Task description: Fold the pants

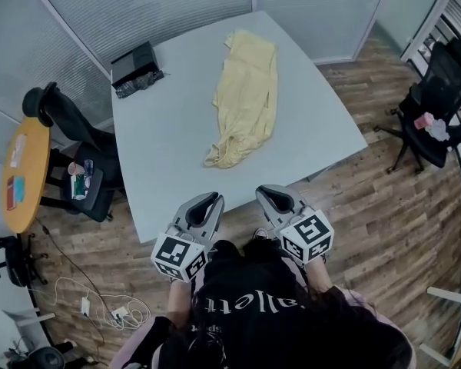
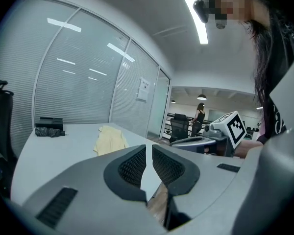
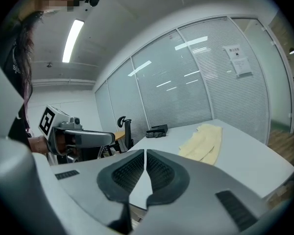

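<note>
Both tools, the left gripper (image 1: 210, 200) and the right gripper (image 1: 270, 194), were closed with nothing between the jaws, and I held them side by side over the near edge of the table (image 1: 161, 160). The pants (image 1: 246, 98) lay ahead of them, well apart, as a loose crumpled strip. I judged the task as not started: no neat fold was visible, so all grasping and folding remained.

One overhead, two low across table (image 1: 161, 152)
</note>
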Demonstrator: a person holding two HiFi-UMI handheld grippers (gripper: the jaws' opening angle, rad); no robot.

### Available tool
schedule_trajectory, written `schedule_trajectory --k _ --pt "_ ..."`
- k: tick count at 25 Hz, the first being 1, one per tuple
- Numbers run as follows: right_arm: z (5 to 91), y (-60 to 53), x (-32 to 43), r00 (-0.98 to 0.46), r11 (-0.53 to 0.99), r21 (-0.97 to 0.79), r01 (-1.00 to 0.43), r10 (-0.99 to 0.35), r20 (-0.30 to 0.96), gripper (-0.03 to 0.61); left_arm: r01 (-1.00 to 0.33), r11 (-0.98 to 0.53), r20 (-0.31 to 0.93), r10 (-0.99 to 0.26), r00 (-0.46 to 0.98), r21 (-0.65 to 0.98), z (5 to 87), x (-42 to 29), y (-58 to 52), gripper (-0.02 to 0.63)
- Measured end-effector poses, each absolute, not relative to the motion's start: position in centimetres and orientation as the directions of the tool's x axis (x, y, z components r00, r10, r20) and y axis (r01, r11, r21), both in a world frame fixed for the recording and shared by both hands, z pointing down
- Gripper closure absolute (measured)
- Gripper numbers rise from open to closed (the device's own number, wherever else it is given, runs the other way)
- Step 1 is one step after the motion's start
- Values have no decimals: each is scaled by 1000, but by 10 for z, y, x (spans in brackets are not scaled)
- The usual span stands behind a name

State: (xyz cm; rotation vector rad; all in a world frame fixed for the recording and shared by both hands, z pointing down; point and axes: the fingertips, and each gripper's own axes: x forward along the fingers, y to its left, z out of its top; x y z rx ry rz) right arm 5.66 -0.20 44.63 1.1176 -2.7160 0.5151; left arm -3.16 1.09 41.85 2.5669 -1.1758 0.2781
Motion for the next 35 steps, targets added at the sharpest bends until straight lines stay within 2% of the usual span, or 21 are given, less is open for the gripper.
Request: schedule_trajectory --k 9,23,25,29,35 --pt "468 -18 55 -718 662 -279 -696 -626 305 548 -801 -564 342 -726 597 200 435 -50 6 555" --pt "483 -72 46 -685 666 -206 -718 -622 379 548 -734 -654 409 -629 661 181 483 -58 -54 551" --pt "488 -82 45 -680 671 -187 -717 -617 396 548 -722 -663 420 -608 674 200 494 -56 -64 520" --pt "504 -103 41 -671 682 -153 -715 -610 421 546 -731 -653 446 -605 660 197 518 -60 -87 417" --pt "548 -134 31 -669 721 -131 -681 -538 513 534 -740 -662 573 -563 596 119 574 -72 -111 386"
